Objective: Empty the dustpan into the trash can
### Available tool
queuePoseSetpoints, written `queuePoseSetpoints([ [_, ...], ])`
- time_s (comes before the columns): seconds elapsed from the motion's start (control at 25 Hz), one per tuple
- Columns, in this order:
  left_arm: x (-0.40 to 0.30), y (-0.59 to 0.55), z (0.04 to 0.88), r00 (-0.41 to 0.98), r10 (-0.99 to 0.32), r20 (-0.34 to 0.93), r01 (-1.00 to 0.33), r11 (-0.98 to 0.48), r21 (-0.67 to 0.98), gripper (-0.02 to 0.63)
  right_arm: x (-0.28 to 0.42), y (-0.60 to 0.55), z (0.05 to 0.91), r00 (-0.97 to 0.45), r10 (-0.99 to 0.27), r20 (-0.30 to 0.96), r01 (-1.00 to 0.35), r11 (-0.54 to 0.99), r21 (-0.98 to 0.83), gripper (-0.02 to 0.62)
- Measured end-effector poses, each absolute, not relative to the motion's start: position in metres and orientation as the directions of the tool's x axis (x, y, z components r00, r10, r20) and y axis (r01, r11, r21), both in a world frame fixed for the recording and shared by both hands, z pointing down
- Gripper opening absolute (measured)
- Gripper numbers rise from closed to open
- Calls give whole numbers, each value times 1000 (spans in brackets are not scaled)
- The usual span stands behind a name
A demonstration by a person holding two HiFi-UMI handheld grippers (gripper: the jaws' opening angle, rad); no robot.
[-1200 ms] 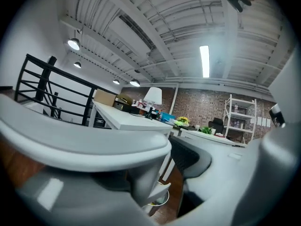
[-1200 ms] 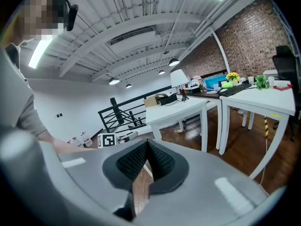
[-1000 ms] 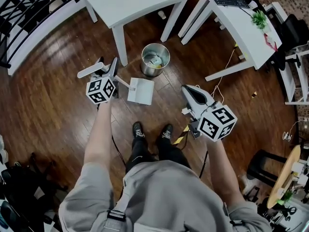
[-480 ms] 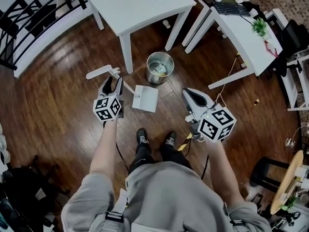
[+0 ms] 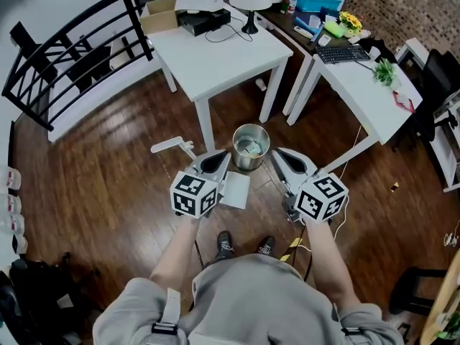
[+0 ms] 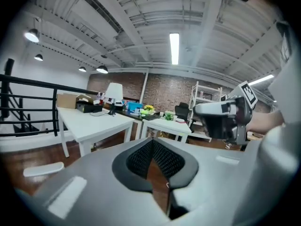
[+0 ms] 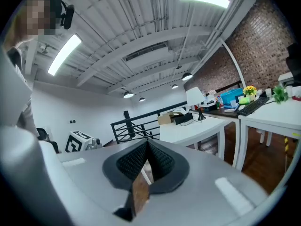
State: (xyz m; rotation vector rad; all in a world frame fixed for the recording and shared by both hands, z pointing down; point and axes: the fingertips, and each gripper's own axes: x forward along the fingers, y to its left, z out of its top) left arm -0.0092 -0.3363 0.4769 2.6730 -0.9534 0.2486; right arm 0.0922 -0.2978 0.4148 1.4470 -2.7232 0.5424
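Note:
The round metal trash can (image 5: 251, 146) stands on the wood floor by a table leg, with some scraps inside. The white dustpan (image 5: 237, 190) lies flat on the floor just in front of it, its handle (image 5: 171, 146) pointing left. My left gripper (image 5: 224, 158) hangs above the pan, shut and empty; in its own view the pads of the left gripper (image 6: 151, 142) meet with nothing between them. My right gripper (image 5: 276, 152) is level with it to the right of the can, also shut and empty, as the right gripper (image 7: 147, 145) shows in its own view.
A white table (image 5: 223, 42) stands right behind the can, and a white desk (image 5: 359, 60) with a keyboard and a plant is to its right. A black railing (image 5: 72, 56) runs along the left. The person's shoes (image 5: 244, 245) are just behind the dustpan.
The left gripper rose and swung right, away from the dustpan handle, and its jaws went from open to shut. The right gripper lifted a little. The head view tilted up.

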Motion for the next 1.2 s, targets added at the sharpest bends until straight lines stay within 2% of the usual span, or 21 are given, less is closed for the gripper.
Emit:
queuePoseSetpoints([
  [0.2,35,-314,408,834,-529,158,-551,-810,199,6,104,-291,381,-576,-811,103,-802,535,-268,-2],
  [0.28,46,-308,395,842,-516,155,-538,-822,189,6,108,-287,369,-590,-804,76,-790,555,-262,-2],
  [0.68,87,-295,382,858,-484,174,-512,-837,195,6,135,-276,344,-587,-809,30,-793,567,-222,-3],
  [1.2,89,-291,377,844,-509,167,-535,-822,197,6,135,-274,336,-616,-788,12,-773,601,-204,-3],
])
